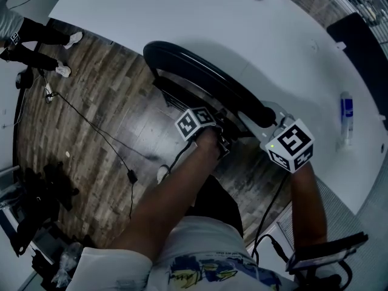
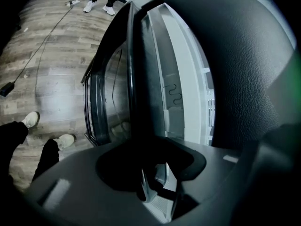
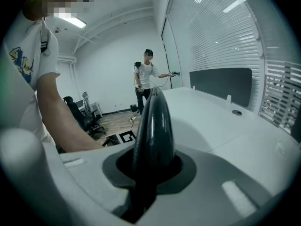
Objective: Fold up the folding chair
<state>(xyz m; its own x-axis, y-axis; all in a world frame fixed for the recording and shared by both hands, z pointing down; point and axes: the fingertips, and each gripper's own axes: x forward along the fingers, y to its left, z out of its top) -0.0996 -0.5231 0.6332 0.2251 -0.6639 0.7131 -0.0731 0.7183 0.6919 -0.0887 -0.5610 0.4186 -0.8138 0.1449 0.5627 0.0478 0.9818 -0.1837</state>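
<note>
Folding chair [image 1: 194, 62] seems almost folded flat; my right gripper's [image 3: 141, 192] jaws pinch its rim; left gripper's [image 2: 160, 192] jaws stand apart.

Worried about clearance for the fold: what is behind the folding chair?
A white table stands close behind the folding chair, with a bottle on it further along. Its top hides whatever is underneath.

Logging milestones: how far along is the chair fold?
Done: the folding chair looks nearly collapsed, seat close against the back, beside the white table. In hand: right gripper clamps its top rim; left gripper sits at the frame edge, grip unclear. Remaining: closing the last gap, if any.
</note>
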